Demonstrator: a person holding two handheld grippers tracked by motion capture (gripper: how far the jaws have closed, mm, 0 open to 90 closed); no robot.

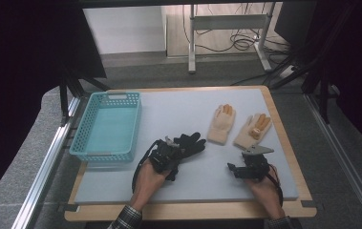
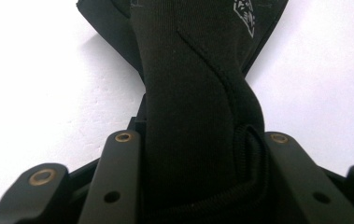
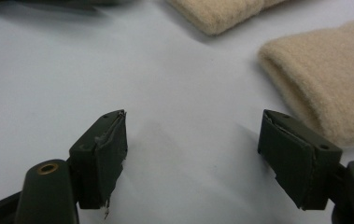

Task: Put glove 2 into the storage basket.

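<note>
High view: left claw (image 1: pixel 171 151) clamped on black glove (image 1: pixel 188 143), fingers pointing 2 o'clock; teal basket (image 1: pixel 106 125) at its 10 o'clock, nearer this hand | Left gripper view: jaws pinch the glove's cuff (image 2: pixel 188 154) | Right gripper view: right claw (image 3: pixel 193 158) apart, empty, beige glove (image 3: pixel 329 84) at 2 o'clock on counter (image 3: pixel 72 70).

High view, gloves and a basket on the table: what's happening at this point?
A person at the table holds a gripper in each hand. The left gripper is shut on the cuff of a black glove lying on the pale mat. The right gripper is open, near two beige gloves that lie untouched beside each other. The turquoise basket at the left holds nothing.
</note>
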